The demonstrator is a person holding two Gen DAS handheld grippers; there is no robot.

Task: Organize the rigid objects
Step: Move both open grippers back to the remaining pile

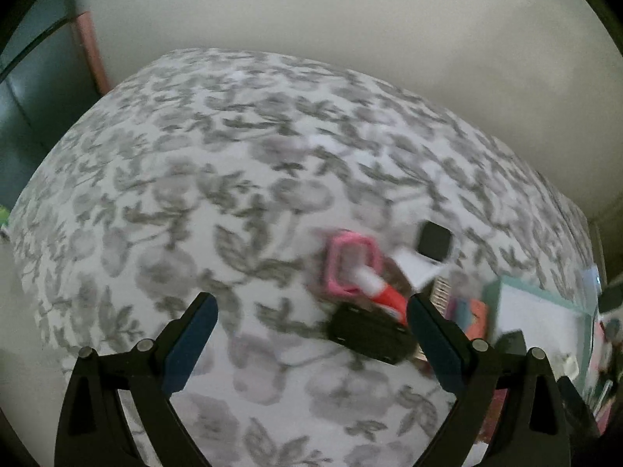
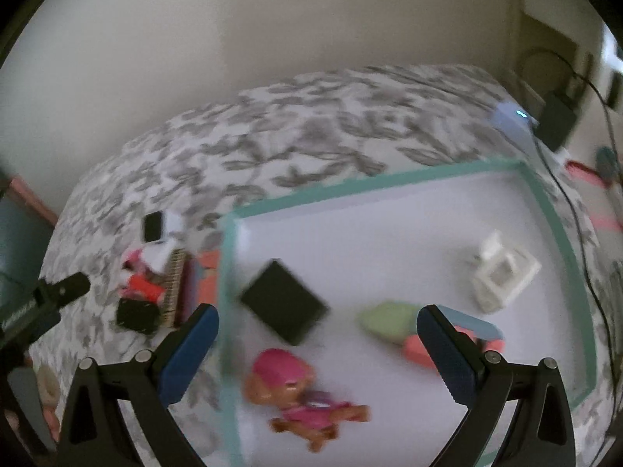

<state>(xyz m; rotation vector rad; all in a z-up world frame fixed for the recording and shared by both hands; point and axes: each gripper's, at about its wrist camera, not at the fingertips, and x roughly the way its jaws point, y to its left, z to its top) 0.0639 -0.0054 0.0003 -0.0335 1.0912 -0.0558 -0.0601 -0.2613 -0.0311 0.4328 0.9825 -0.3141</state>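
A shallow white box with a teal rim (image 2: 428, 173) lies on a floral bedcover (image 1: 233, 155). Inside it lie a black square block (image 2: 284, 307), a pink dog figure (image 2: 300, 393), a white frame piece (image 2: 502, 272) and a green-and-coral toy (image 2: 393, 323). My right gripper (image 2: 315, 354) is open and empty above the box. Left of the box is a small pile: a pink frame (image 1: 350, 262), a red-and-white piece (image 1: 383, 292), a black block (image 1: 370, 332) and a black-and-white watch-like piece (image 1: 432, 241). My left gripper (image 1: 311, 344) is open and empty just short of the pile; it also shows in the right wrist view (image 2: 58, 295).
A plain wall stands behind the bed. A black adapter with a cable (image 2: 557, 120) and a white device with a blue light (image 2: 510, 114) sit at the bed's far right corner. A comb-like piece and a coral block (image 2: 194, 288) lie against the box's left wall.
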